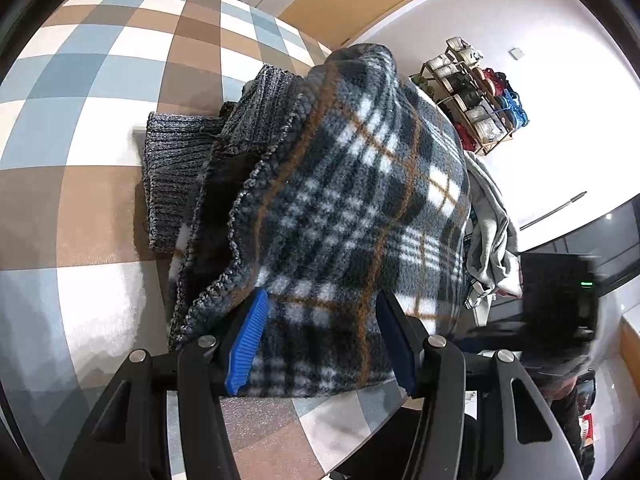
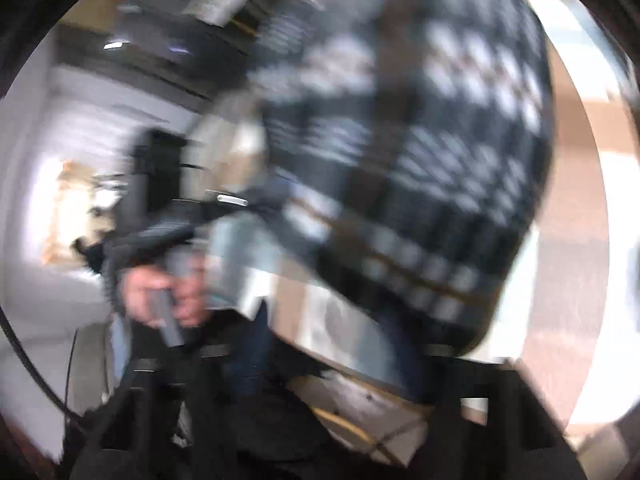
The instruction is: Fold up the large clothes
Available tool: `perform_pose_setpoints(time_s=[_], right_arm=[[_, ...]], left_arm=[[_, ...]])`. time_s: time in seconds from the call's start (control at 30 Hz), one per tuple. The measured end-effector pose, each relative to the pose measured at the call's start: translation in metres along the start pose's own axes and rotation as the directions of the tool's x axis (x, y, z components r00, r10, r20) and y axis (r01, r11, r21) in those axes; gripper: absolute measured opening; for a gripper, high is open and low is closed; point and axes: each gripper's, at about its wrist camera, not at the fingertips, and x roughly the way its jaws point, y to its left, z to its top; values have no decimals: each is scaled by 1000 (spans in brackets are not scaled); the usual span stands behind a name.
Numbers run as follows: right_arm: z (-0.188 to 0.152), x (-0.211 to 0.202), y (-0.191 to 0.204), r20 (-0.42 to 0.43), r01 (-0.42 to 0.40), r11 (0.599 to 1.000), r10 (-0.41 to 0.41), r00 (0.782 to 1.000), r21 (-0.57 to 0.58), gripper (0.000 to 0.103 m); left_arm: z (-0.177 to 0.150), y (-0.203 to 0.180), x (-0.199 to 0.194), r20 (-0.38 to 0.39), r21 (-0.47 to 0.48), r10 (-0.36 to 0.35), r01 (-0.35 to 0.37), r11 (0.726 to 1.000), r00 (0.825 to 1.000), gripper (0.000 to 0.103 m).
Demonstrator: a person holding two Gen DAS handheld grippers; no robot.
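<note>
Left wrist view: your dark plaid fleece garment with braided trim (image 1: pixel 360 184) hangs bunched over the checkered floor (image 1: pixel 80 140), your left gripper (image 1: pixel 324 344) clamped on its hem. Right gripper: blurred; jaws apparently shut, grip unclear. Lift, let folds drop.

We see a floor (image 1: pixel 100 128) of large checked tiles in white, blue-grey and brown spreading across the left and far side of the left wrist view. Against a white wall at the far right stands a wooden shoe rack (image 1: pixel 476 100), its shelves filled with pairs of shoes. Whether the plaid fleece (image 1: pixel 360 184) and the grey knit garment (image 1: pixel 176 176) to its left rest on the tiles, we cannot tell.
</note>
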Motion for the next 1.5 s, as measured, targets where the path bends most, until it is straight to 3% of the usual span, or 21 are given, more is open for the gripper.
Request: perform_pose_setpoints(time_s=[0.03,0.1,0.2,0.27,0.37,0.43,0.5,0.53,0.6,0.63,0.67,0.8,0.93,1.03,1.1,1.13,1.2,1.33,1.4,1.47,1.5], right_arm=[[1,8,-10,-18,13,999,-12,1000,47,0],[5,25,-25,-42,4,995,0,999,101,0],[8,27,-16,-23,20,998,-18,1000,56,0],[4,20,-7,-23,-13,999,14,1000,34,7],[0,-14,14,51,-76,997,77,996,-23,8],[2,-42,27,143,-112,992,120,982,-65,23],[9,-45,30,170,-71,996,79,982,-55,35],[15,-38,28,140,-40,999,45,989,-37,34],[22,-13,23,88,33,999,-32,996,-10,27],[24,-2,17,83,72,997,-72,994,4,9],[21,5,7,85,94,995,-96,992,24,0],[25,21,-14,117,-1,995,-11,993,100,0],[16,27,2,144,56,996,-64,988,63,0],[25,9,29,118,88,996,-89,989,13,4],[29,-14,59,225,89,993,-69,972,-81,5],[37,-30,77,306,139,982,-96,947,-124,11],[58,-38,93,353,193,974,-140,925,-122,21],[113,-8,104,285,301,948,-262,922,-102,19],[133,22,100,251,446,884,-405,879,-136,19],[141,46,92,181,507,843,-478,859,-179,18],[144,54,89,188,526,829,-495,848,-189,18]], left_arm=[[0,-1,1,1,1,1,-1,1000,1000,51],[-1,-2,1,3,0,-4,4,1000,1000,51],[-1,1,0,4,-3,-14,14,1000,1000,51],[0,3,0,-1,-7,-22,22,1000,1000,51],[1,5,0,-8,-16,-27,27,1000,1000,51],[2,4,0,-11,-10,-20,20,1000,1000,51],[2,3,0,-10,-3,-11,11,1000,1000,51],[2,2,0,-8,-1,-7,7,1000,1000,51],[1,1,1,-4,-1,-3,3,1000,1000,51],[0,1,1,-1,-4,-1,1,1000,1000,51],[0,1,1,2,-8,1,-1,1000,1000,51],[0,-3,3,9,-8,16,-16,1000,1000,51],[-1,-5,5,5,-8,15,-15,1000,1000,51],[-2,-4,5,9,-17,5,-4,1000,1000,51],[-2,-5,5,7,-7,9,-9,1000,1000,51],[-2,-5,6,6,-4,11,-11,1000,1000,51],[-2,-5,7,6,-6,14,-14,1000,1000,51],[-3,-6,8,12,-3,19,-18,1000,1000,51],[-3,-6,8,10,4,16,-16,1000,1000,51],[-1,-3,10,5,-9,7,-7,1000,1000,51],[0,-2,10,3,-14,2,-2,1000,1000,51]])
